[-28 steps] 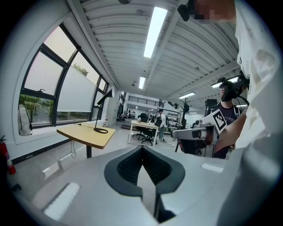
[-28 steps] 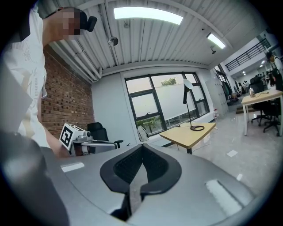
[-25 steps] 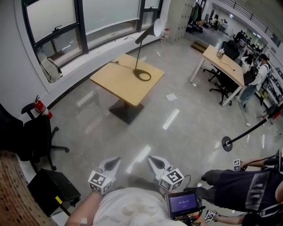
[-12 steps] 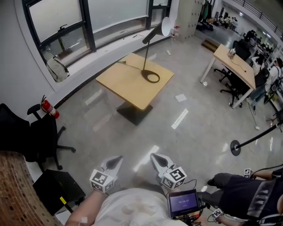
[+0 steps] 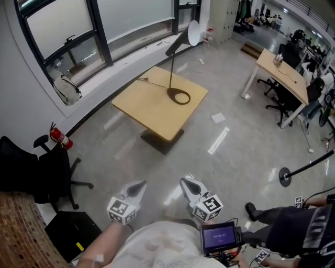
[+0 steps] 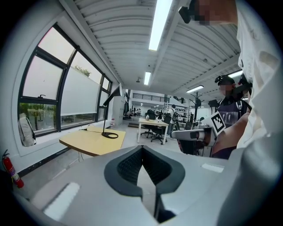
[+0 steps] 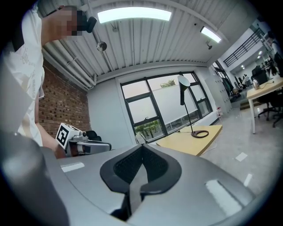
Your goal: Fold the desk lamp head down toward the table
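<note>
The table (image 5: 144, 102) and lamp (image 5: 170, 70) are sitting nearer than before. Head view: the lamp is standing upright on the table, head angling up-right, with the left gripper (image 5: 142, 183) and right gripper (image 5: 184, 181) hovering well short. Left gripper view: jaws pressing together, empty. Right gripper view: the same.

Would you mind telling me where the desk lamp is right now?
In the head view the lamp stands on the far right part of the table, at upper centre, close to the windows.

A pale wooden counter (image 5: 149, 107) stands on the grey floor (image 5: 235, 157), upper middle of the frame. The desk lamp (image 5: 171, 93) stands near its right corner.
</note>
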`<action>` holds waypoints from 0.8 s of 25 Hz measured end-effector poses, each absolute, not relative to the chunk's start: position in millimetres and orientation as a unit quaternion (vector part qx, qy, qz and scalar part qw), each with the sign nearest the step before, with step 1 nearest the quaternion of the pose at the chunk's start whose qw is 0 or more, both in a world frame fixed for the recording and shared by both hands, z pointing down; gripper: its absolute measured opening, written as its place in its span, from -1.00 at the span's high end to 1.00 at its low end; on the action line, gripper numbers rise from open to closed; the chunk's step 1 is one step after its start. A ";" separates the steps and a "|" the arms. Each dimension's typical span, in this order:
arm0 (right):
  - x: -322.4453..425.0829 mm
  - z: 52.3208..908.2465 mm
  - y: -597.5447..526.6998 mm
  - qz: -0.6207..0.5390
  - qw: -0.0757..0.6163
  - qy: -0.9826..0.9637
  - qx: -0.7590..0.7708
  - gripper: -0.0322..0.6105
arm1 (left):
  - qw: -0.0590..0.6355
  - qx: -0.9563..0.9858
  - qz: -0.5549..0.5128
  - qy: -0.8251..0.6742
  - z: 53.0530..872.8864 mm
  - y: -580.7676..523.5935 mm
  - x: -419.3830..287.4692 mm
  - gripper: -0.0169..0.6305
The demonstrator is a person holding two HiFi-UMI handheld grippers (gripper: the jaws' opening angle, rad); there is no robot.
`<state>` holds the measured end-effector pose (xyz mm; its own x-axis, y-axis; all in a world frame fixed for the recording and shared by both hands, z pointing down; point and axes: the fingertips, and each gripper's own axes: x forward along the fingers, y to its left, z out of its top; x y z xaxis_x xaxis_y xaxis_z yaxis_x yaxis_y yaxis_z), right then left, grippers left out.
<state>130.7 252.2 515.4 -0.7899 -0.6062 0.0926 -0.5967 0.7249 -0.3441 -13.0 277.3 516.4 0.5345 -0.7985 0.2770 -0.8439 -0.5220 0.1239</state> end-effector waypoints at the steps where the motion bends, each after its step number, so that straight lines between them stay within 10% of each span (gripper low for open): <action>1: 131.4 515.4 244.2 -0.181 0.014 0.929 -0.324 0.87 | 0.120 0.867 0.093 -0.474 515.1 268.7 -12.8 0.94; 20: 130.6 516.9 128.5 -0.193 0.028 0.934 -0.299 0.87 | 0.113 0.838 0.105 -0.524 503.3 167.1 -33.5 0.94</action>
<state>130.6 128.5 516.9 -0.8198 -0.5691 0.0633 -0.5476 0.7469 -0.3771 -33.5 167.1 503.3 0.4286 -0.8544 0.2939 -0.9017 -0.4251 0.0794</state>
